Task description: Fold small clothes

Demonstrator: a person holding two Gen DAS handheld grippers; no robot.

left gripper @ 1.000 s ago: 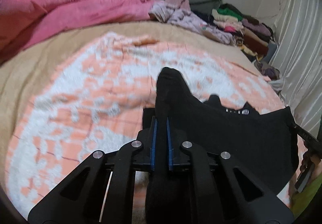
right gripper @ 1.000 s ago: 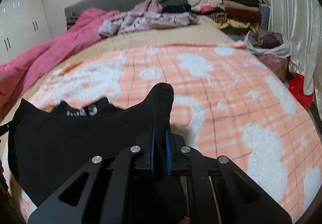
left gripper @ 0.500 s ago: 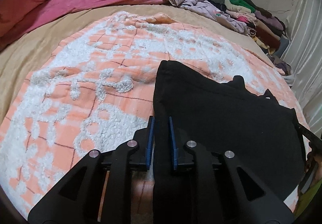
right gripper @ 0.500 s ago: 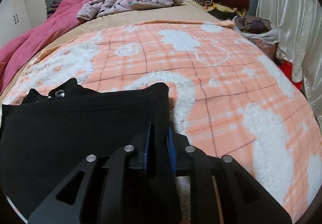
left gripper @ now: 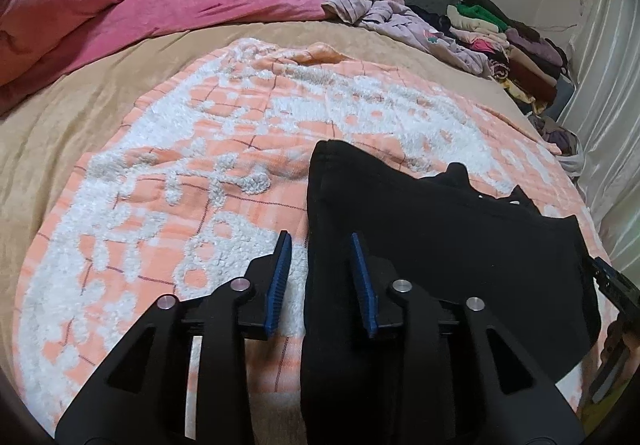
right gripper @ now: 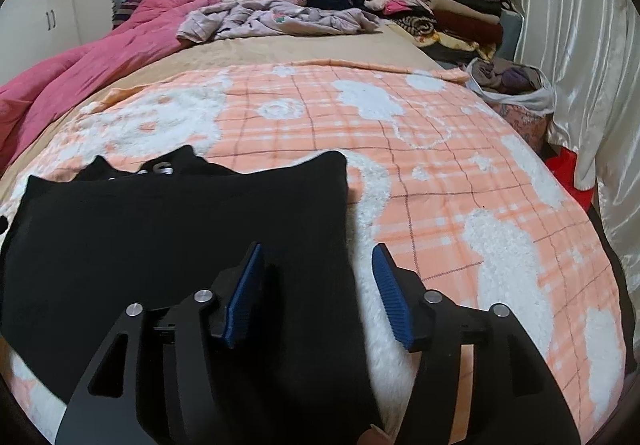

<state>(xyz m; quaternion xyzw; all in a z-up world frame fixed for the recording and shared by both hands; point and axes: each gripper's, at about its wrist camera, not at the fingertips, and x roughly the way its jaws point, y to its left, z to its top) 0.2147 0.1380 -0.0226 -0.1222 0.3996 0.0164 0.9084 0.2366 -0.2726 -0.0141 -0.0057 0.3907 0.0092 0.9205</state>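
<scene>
1. Left gripper (left gripper: 318, 277): jaws have just been opening, from clamped on the black garment (left gripper: 420, 245) to a moderate gap. The garment's left edge runs up between the blue pads (left gripper: 280, 285), but neither pad presses on it. Released.
2. Right gripper (right gripper: 316, 293): jaws have just been opening too, and stand wider than the left's. The garment's right edge (right gripper: 340, 245) lies between the pads, touching neither that I can see. Released.
3. 1 second ago each gripper held a raised corner of the cloth, bunched up in a peak in front of the fingers. Now both corners lie flat on the blanket, the far hem stretched roughly straight between them.
4. Garment location: near part of the peach-and-white checked blanket (right gripper: 460, 173), left of centre in the right wrist view and right of centre in the left wrist view. A neckline or collar part with white lettering (right gripper: 160, 169) pokes out past the far edge, so the top layer doesn't fully cover what's underneath.
5. Judgement: 1 fold is laid down and let go. The piece still looks wide, so at least 1 more fold is probably needed, likely side to side.
6. Background, untouched: pink duvet (left gripper: 140, 1) far left, crumpled lilac clothes (right gripper: 280, 21) at the far end of the bed, folded stack (right gripper: 440, 9) far right.
7. Risk: the thick doubled cloth could spring back at the loose corners once the fingers pull away.
</scene>
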